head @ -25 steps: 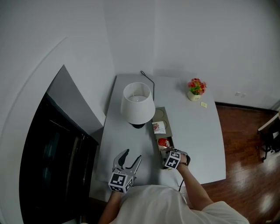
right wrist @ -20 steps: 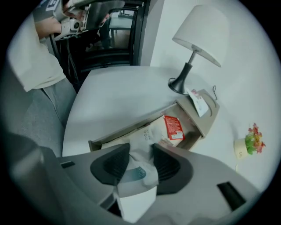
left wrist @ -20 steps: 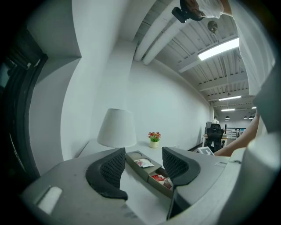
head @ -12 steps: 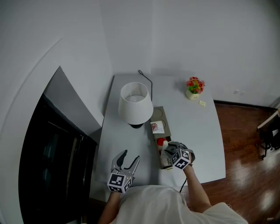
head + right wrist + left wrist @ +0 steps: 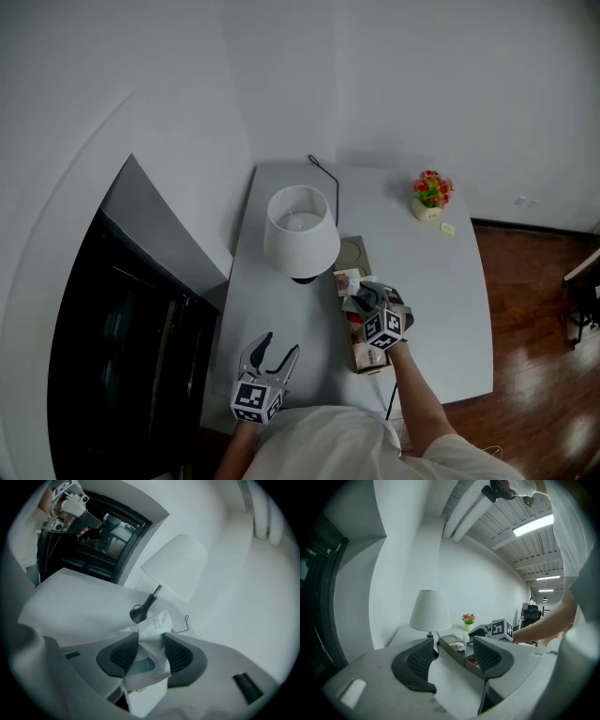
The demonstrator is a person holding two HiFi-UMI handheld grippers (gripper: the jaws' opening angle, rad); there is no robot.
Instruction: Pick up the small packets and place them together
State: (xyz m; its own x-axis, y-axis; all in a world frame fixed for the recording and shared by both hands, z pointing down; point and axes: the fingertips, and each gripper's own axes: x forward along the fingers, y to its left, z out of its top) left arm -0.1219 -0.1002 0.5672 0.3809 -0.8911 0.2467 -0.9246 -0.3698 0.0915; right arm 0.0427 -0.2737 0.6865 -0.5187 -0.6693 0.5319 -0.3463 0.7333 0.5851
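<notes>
My right gripper [image 5: 151, 654] is shut on a small white packet [image 5: 154, 629] with a blue mark; the crumpled packet sticks out past both pads. In the head view this gripper [image 5: 362, 298] hovers over the middle of a long narrow tray [image 5: 368, 361]. Another small packet [image 5: 347, 279] with red print lies in the tray just beyond it, and something red [image 5: 354, 320] lies under the gripper. My left gripper [image 5: 275, 348] rests near the table's front left, jaws apart with nothing between them [image 5: 453, 654].
A white lamp [image 5: 301, 232] stands close to the tray's far left, its cord [image 5: 324, 174] running to the back edge. A flower pot [image 5: 430, 192] and a small tag [image 5: 448, 228] sit back right. A dark opening [image 5: 122, 337] borders the table's left.
My right gripper rose from the tray's near end and moved farther along it toward the lamp, carrying the white packet. The left gripper stayed put.
</notes>
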